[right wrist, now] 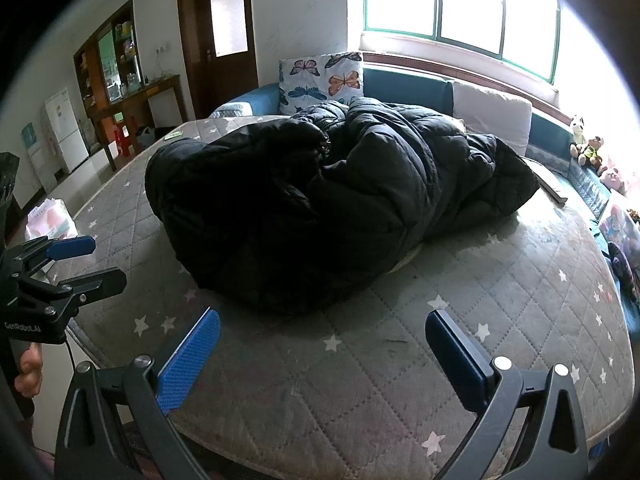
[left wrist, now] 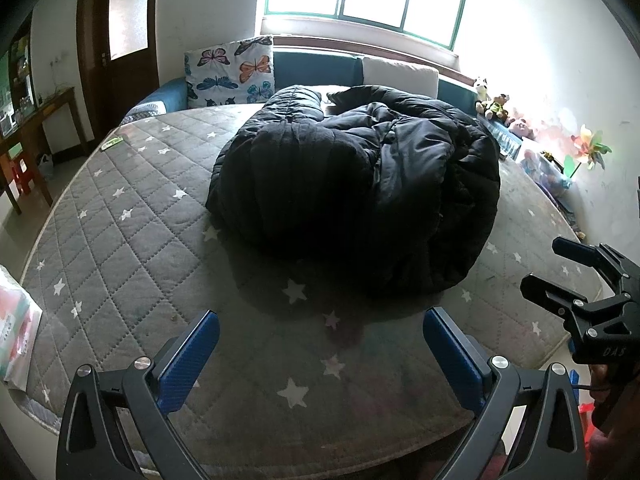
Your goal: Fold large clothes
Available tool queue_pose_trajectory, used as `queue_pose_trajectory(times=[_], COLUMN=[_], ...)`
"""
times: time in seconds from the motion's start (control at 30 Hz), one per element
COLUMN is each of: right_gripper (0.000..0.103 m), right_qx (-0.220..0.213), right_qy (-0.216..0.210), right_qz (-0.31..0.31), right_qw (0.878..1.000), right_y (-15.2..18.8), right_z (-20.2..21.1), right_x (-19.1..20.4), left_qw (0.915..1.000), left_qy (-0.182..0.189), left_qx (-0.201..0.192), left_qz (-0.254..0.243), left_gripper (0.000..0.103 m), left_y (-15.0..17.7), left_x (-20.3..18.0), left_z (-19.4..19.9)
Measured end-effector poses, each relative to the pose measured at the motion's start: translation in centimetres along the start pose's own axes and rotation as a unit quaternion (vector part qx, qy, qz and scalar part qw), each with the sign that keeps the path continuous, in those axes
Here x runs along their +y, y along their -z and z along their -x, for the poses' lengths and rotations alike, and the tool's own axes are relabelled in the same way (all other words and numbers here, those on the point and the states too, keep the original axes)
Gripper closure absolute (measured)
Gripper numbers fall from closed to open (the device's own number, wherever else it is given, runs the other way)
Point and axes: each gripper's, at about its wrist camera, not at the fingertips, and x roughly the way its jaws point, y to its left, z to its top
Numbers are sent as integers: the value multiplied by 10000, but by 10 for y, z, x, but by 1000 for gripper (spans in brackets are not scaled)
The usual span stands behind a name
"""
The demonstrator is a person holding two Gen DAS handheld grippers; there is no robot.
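A large black puffy coat (left wrist: 356,184) lies bundled in a heap in the middle of the grey star-patterned mattress (left wrist: 132,248); it also shows in the right wrist view (right wrist: 320,208) on the mattress (right wrist: 500,300). My left gripper (left wrist: 320,320) is open and empty, held over the mattress's near edge, short of the coat. It also appears at the left of the right wrist view (right wrist: 102,262). My right gripper (right wrist: 322,320) is open and empty, also short of the coat. It appears at the right of the left wrist view (left wrist: 540,262).
A butterfly pillow (left wrist: 232,72) and a white cushion (left wrist: 400,72) lean on the blue headboard under the window. Stuffed toys (left wrist: 496,108) and a pinwheel (left wrist: 588,148) line the right side. A wooden desk (left wrist: 36,124) and door (left wrist: 120,32) stand at the left. A tissue pack (left wrist: 16,320) sits at the mattress's left edge.
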Motion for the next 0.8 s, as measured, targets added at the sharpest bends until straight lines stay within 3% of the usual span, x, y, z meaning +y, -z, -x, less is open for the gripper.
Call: queue_pose_trajectory(times=[0.43,0.63,0.8], right_gripper=[0,0,0], right_qx=[31,29,-13], right_qy=[-225,-421,-184], right_qz=[137,210,189], right_qw=[9996,9989,9997], right_y=[-12,-36,-66], right_z=[-5,-7,-18], right_x=[-3,-16,-37], left_qw=[9999,9993,9992], left_qy=[-118,-231,-123], left_qx=[-25,-252,-366], left_qz=[-3,-147,33], left_gripper=[0,0,0], left_y=[-21,-53,-93], left_x=[10,18,32], left_z=[-6,1,3])
